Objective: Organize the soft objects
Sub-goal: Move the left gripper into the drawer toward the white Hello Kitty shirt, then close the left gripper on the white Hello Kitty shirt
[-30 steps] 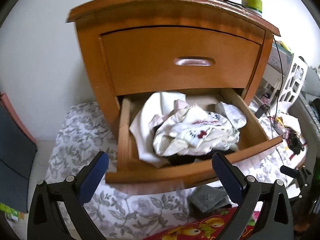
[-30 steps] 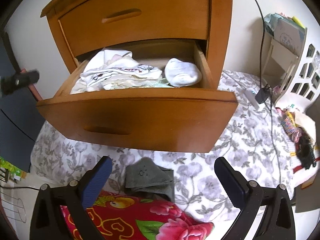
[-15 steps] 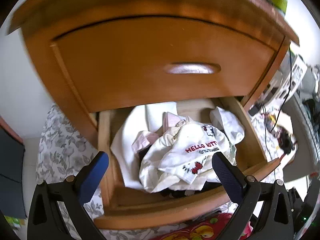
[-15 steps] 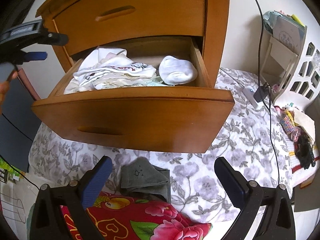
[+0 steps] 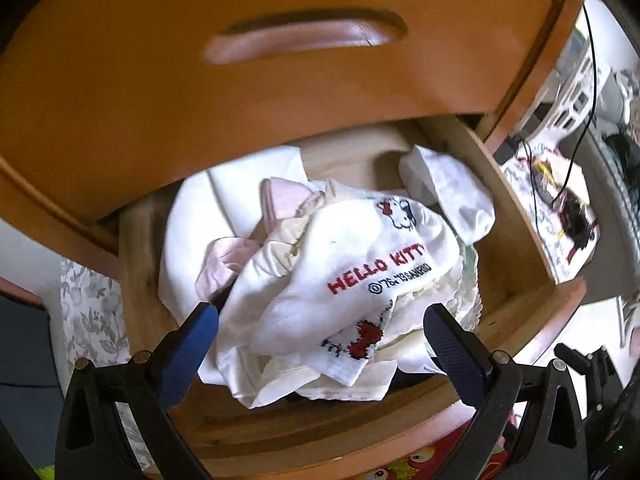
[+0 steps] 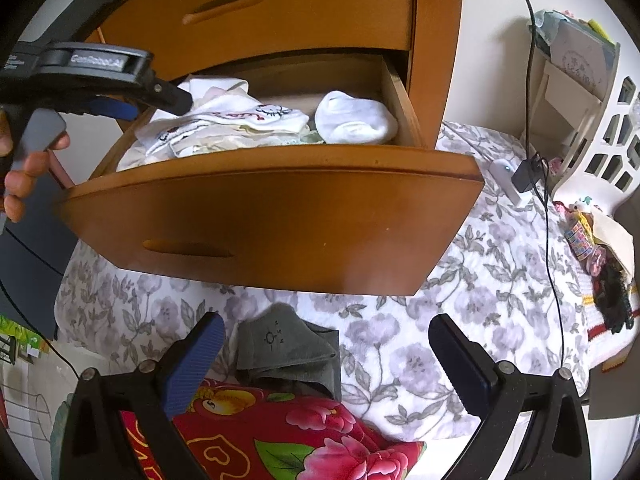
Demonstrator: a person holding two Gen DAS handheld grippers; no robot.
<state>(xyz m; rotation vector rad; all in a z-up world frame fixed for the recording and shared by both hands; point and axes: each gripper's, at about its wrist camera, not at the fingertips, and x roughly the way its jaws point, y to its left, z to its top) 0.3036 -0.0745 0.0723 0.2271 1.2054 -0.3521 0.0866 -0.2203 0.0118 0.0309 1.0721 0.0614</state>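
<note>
Over the open lower drawer (image 5: 516,216) of the wooden nightstand (image 6: 436,40), we are holding the left gripper (image 5: 320,322) with its blue fingers (image 5: 188,354) spread wide, one on each side of the heaped clothes and gripping nothing. Between them a white Hello Kitty sock (image 5: 352,276) is lying on top of the pile, with a pink garment (image 5: 224,264) tucked beside it and a balled white sock (image 5: 452,196) sitting toward the drawer's right rear corner.

Lower down, we are keeping the right gripper (image 6: 324,346) above the bed, its fingers (image 6: 192,364) also wide apart and empty. Under them a folded grey cloth (image 6: 288,352) is resting on the floral bedspread (image 6: 460,320), touching a red flowered blanket (image 6: 280,440).

Only the right wrist view is showing the drawer's front panel, the grey cloth, our hand (image 6: 24,176) on the left gripper's handle, and a white basket (image 6: 600,152) at the bedspread's right edge. Only the left wrist view is showing the printed lettering and the pink garment.
</note>
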